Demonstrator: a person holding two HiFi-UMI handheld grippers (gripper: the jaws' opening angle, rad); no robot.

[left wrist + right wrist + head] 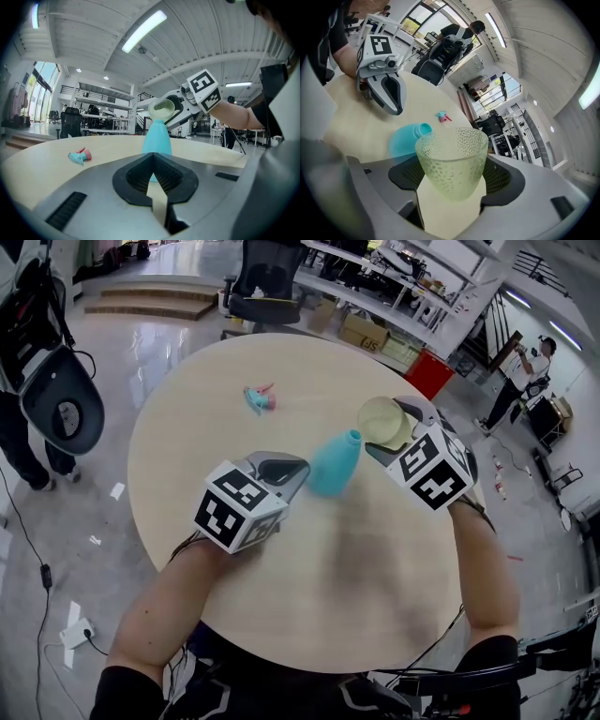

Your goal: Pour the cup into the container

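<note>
A teal bottle-shaped container (334,463) stands on the round wooden table (187,446), narrow neck up. My right gripper (398,432) is shut on a pale green dimpled cup (384,421), tipped with its rim just right of and above the bottle's neck. In the right gripper view the cup (452,161) fills the jaws, the container (408,137) behind it. Left of the bottle, my left gripper (298,468) is shut and holds nothing, a short way from it. The left gripper view shows the container (156,138) ahead and the cup (162,108) above its neck.
A small teal and pink spray nozzle (260,398) lies on the far part of the table. Beyond the table are an office chair (267,282), cardboard boxes (364,332), a red bin (431,373) and a person (518,371). A grey chair (61,407) stands at the left.
</note>
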